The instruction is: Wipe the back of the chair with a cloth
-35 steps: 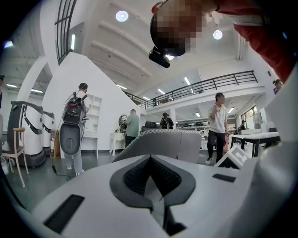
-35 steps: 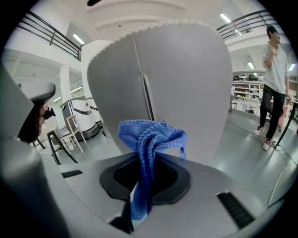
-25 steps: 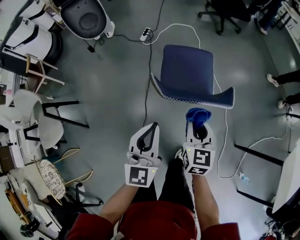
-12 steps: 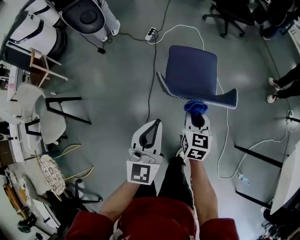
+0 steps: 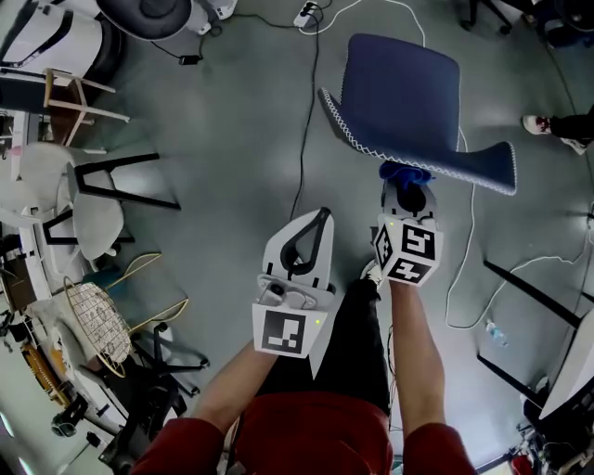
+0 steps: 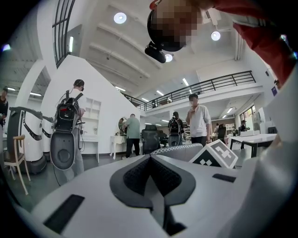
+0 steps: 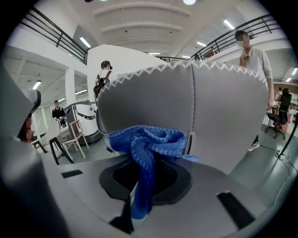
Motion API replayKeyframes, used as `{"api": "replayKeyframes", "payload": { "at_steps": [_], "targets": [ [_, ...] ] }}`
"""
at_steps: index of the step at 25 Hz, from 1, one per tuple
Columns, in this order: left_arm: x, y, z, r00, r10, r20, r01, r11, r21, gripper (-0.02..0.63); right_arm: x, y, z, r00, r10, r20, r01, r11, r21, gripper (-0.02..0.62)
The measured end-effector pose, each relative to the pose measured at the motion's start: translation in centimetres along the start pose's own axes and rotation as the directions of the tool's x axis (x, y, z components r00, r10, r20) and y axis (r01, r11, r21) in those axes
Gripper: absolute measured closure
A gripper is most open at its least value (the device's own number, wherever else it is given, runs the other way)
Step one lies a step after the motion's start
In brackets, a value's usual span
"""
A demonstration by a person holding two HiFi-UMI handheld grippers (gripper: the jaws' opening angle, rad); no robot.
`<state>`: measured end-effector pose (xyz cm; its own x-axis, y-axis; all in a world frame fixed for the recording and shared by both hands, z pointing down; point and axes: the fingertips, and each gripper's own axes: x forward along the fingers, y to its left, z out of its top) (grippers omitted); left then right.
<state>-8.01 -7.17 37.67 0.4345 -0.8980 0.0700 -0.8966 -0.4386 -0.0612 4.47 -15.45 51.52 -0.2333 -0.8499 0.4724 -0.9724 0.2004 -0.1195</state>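
No words, brand names or numbers legible in any view. Only printed marks: black-and-white square code patterns, no letters. One faces up on the left gripper [image 5: 318, 218], on its white marker cube [image 5: 282, 332]. Others on the right gripper [image 5: 406, 188], on its white tilted cube [image 5: 409, 256]. Left gripper view catches one too.

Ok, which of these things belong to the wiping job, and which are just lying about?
Job:
- chair
- cloth
- right gripper, shut on the cloth

Lying about or idle:
- left gripper, shut, empty
- power strip
- white chair
- wire basket
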Motion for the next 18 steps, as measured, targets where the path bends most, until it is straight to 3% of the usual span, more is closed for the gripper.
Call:
{"api": "replayKeyframes", "payload": {
  "at_steps": [18],
  "targets": [
    [1.7,1.3,-11.9,0.999,0.042,-0.006,-0.043,0.998,-0.035,0.592,14.3,-4.4,-14.5,0.993,-0.052,-0.106,0.054,0.998,0.02,0.534]
  ]
}}
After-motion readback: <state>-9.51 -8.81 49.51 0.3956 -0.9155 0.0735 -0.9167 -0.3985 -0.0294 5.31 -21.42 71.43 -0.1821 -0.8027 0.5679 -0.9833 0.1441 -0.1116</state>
